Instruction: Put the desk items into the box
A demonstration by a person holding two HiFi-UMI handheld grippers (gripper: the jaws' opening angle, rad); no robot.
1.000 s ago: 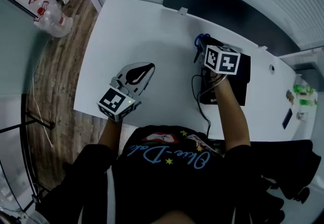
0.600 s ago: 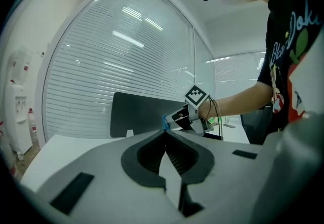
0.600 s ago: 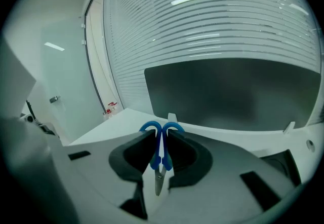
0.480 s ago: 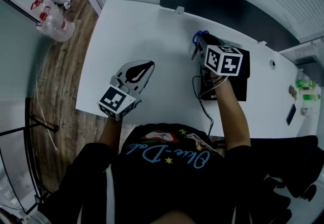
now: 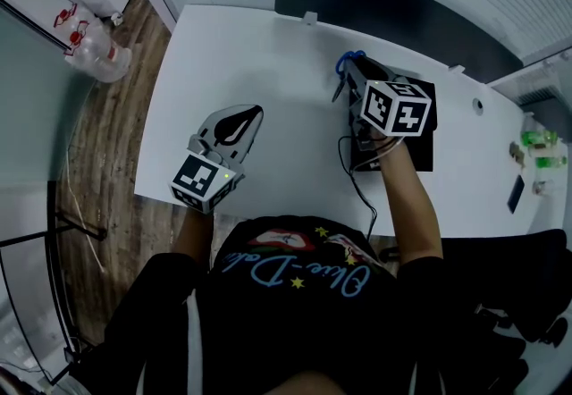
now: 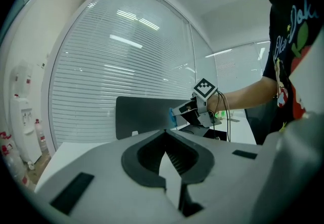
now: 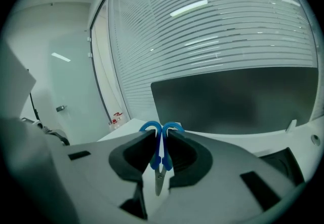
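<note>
Head view: pinching scissors [image 5: 345, 63] in right gripper [image 5: 350, 76] over table [image 5: 250, 45], at far edge of what looks like the black box [image 5: 424, 141]; bare room leftward, cable [image 5: 343, 161] by wrist could snag. Left gripper view: left gripper [image 6: 164, 133] pressed together, empty. Right gripper view: clamped near handles only, blades free, could pivot or slip.

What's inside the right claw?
Blue-handled scissors, pinched at the handles by the right claw, finger loops poking past the tips, blades pointing back toward the camera. Its jaws cover the handles' outer sides.
</note>
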